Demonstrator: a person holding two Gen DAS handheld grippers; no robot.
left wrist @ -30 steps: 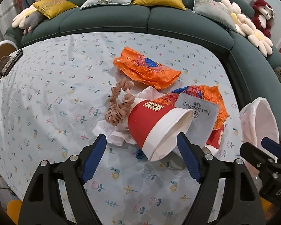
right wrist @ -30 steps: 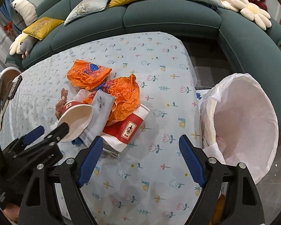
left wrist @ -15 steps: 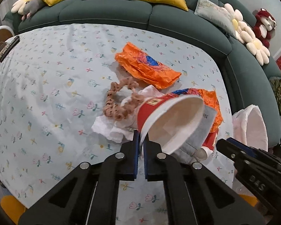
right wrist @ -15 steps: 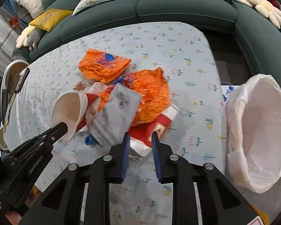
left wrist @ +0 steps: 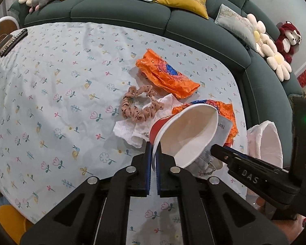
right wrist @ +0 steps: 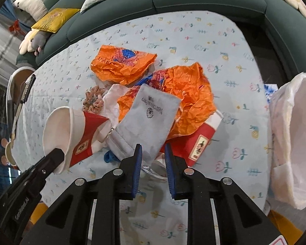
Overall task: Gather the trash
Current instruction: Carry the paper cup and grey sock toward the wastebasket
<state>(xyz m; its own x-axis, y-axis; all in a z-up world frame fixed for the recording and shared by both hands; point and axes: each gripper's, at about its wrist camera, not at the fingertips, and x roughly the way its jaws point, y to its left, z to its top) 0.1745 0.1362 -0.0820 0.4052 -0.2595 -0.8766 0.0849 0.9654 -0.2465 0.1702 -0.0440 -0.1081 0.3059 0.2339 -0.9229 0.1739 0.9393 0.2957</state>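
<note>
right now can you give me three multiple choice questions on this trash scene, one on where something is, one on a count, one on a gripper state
1. Where does the pink scrunchie lie?
A. inside the bin bag
B. on the tablecloth, partly on a white tissue
C. on the sofa

2. How many crumpled orange wrappers are on the table?
A. one
B. two
C. four

3. What is the left gripper doing?
A. hanging open over bare cloth
B. shut on the rim of the red paper cup
C. shut on the grey pouch

Answers:
1 B: it rests by the white tissue, left of the cup.
2 B: one orange wrapper lies farther back, another orange wrapper sits under the grey pouch.
3 B: its fingers pinch the red paper cup at the rim.
</note>
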